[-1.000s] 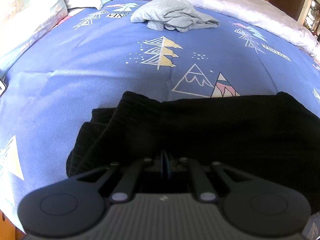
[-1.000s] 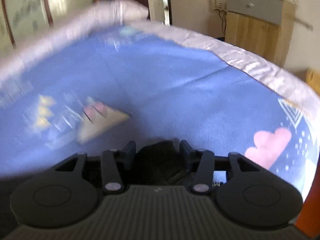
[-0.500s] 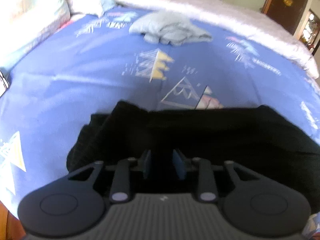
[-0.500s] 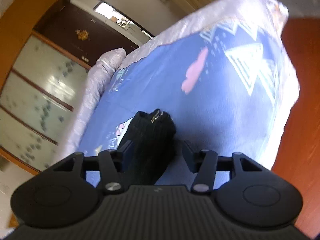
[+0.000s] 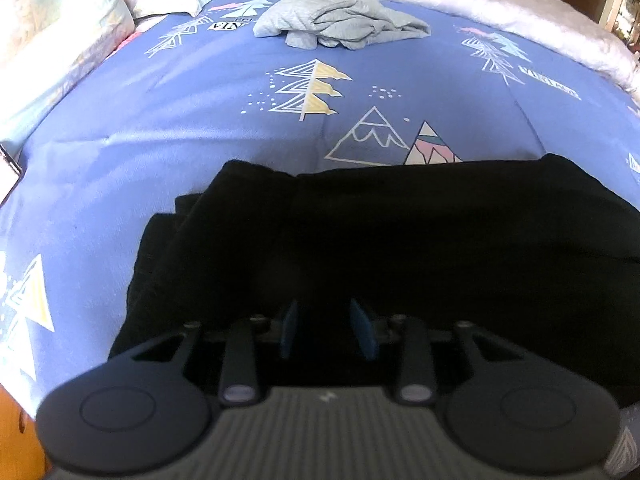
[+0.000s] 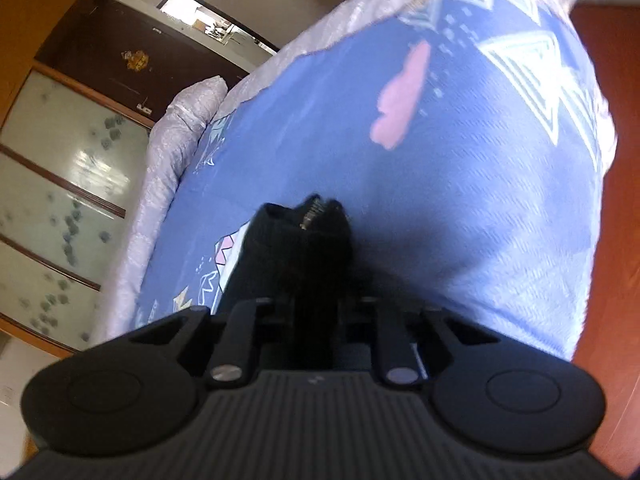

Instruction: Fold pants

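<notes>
Since last look, our left gripper (image 5: 326,330) lets go, jaws opening above black pants (image 5: 400,240) lying just ahead on blue bedspread (image 5: 200,120); right gripper (image 6: 316,312) rolls over, jaws closing, pinching pants end. We judge cloth soft, limp, light; take edges and corners. Grey garment (image 5: 340,20) far ahead, wardrobe (image 6: 60,180) beyond.

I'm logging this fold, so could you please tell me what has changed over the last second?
The left gripper let go of the black pants; its jaws are opening. The right gripper rolled and its jaws are closing on a bunched pants end. The grey garment and blue bedspread stayed put.
</notes>
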`<action>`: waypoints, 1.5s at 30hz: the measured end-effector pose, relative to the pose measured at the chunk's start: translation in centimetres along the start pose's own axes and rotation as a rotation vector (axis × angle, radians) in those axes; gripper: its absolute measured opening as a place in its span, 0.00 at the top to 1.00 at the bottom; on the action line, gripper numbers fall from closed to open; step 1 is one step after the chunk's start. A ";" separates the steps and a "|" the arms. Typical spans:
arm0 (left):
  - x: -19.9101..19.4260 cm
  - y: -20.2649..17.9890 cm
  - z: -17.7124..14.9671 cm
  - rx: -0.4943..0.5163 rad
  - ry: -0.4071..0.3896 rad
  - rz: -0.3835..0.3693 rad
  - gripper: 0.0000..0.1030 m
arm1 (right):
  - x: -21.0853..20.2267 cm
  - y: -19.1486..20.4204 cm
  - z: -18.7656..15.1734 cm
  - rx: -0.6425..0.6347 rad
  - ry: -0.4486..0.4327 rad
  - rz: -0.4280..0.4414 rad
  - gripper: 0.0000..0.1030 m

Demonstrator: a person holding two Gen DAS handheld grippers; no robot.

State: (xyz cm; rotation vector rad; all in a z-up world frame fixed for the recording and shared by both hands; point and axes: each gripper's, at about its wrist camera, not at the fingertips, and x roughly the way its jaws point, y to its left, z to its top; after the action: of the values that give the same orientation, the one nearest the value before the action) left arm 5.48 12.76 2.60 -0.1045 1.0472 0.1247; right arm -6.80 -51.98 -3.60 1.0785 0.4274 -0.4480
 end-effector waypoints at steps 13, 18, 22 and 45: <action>-5.7 -1.0 -0.1 -0.100 -0.055 -0.365 0.62 | -3.7 18.7 -11.4 -0.544 0.181 0.404 0.82; -4.9 -2.7 -1.2 -0.066 0.001 -0.401 0.61 | 1.5 20.0 -23.0 -0.809 0.432 0.324 0.77; -4.4 -3.5 -2.5 -0.032 0.041 -0.420 0.61 | 0.8 19.2 -27.3 -1.018 0.420 0.330 0.47; -5.7 4.6 -5.2 -0.176 -0.032 -0.475 0.50 | -2.7 18.5 -25.8 -0.822 0.428 0.364 0.60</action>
State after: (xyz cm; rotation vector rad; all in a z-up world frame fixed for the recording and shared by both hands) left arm -2.49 16.24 4.83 -0.5042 0.9530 -0.2121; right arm -1.95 -20.80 0.93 0.4151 0.6959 0.2891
